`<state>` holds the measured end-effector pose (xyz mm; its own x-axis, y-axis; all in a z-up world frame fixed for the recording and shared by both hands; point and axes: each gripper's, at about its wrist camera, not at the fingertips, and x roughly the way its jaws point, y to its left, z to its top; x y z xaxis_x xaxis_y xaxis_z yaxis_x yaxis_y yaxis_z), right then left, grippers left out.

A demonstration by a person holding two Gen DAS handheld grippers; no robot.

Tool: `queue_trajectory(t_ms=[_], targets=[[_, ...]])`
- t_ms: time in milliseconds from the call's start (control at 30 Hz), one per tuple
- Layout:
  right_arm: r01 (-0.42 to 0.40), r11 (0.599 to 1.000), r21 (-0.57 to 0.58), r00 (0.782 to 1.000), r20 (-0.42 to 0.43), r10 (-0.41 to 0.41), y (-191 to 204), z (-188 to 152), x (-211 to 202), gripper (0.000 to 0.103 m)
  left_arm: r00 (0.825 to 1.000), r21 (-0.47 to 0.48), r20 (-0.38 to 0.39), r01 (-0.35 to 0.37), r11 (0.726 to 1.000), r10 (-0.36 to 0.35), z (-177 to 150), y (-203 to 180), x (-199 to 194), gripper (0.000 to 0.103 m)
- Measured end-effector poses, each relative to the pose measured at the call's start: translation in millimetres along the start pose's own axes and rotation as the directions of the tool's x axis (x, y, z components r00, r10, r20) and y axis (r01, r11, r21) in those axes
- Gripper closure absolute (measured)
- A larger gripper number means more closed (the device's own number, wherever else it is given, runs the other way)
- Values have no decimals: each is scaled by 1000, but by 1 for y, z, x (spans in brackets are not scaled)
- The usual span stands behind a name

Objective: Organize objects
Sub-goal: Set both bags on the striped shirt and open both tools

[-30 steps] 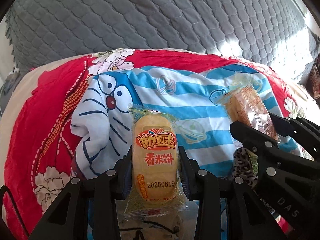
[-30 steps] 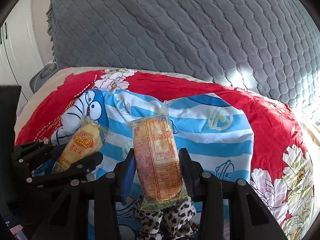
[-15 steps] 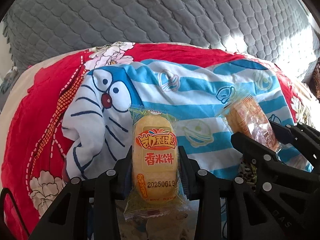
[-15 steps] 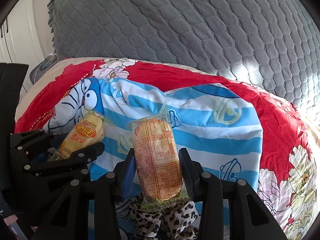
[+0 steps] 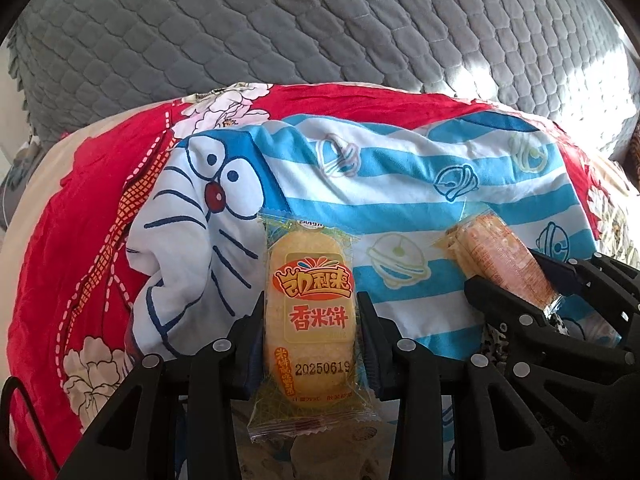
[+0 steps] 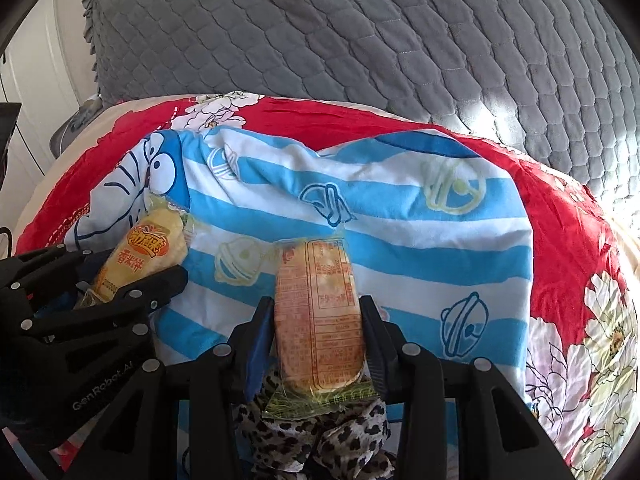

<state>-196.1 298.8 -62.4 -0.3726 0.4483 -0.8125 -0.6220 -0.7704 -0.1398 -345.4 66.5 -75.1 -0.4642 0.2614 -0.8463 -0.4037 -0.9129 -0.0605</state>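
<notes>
My left gripper [image 5: 311,320] is shut on a yellow rice cracker packet [image 5: 310,312], held upright with its label facing me. It also shows in the right wrist view [image 6: 140,256] at the left. My right gripper [image 6: 318,320] is shut on a second rice cracker packet [image 6: 318,312], its printed back facing me. That packet shows in the left wrist view [image 5: 500,256] at the right, in the black right gripper. Both packets hover over a blue-and-white striped cartoon cat cloth [image 5: 360,172], also visible in the right wrist view [image 6: 400,216].
The cloth lies on a red floral blanket [image 5: 72,240]. A grey quilted sofa back [image 5: 320,28] rises behind. A leopard-print fabric [image 6: 320,436] lies below my right gripper. A white cabinet [image 6: 36,76] stands at far left.
Both grippers have moved forward over the striped cloth, each still holding its packet. The sofa back looks nearer and the cloth sits lower in view.
</notes>
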Motion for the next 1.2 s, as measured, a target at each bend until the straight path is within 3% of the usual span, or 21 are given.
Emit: queue_trajectory(t_ms=[200, 433, 667, 1200], targets=[[7, 1000, 0, 1000, -4, -7, 0, -2, 0, 61, 1000, -7, -4, 9, 1000, -9, -1, 2, 0, 60], [13, 1000, -2, 1000, -4, -13, -1, -4, -4, 61, 1000, 5, 4, 12, 1000, -12, -3, 2, -2, 43], [19, 1000, -5, 1000, 3, -19, -2, -4, -8, 61, 1000, -5, -9, 20, 1000, -20, -3, 6, -3, 35], [25, 999, -25, 999, 24, -25, 3, -5, -21, 61, 1000, -17, -4, 31, 999, -31, -6, 12, -12, 30]])
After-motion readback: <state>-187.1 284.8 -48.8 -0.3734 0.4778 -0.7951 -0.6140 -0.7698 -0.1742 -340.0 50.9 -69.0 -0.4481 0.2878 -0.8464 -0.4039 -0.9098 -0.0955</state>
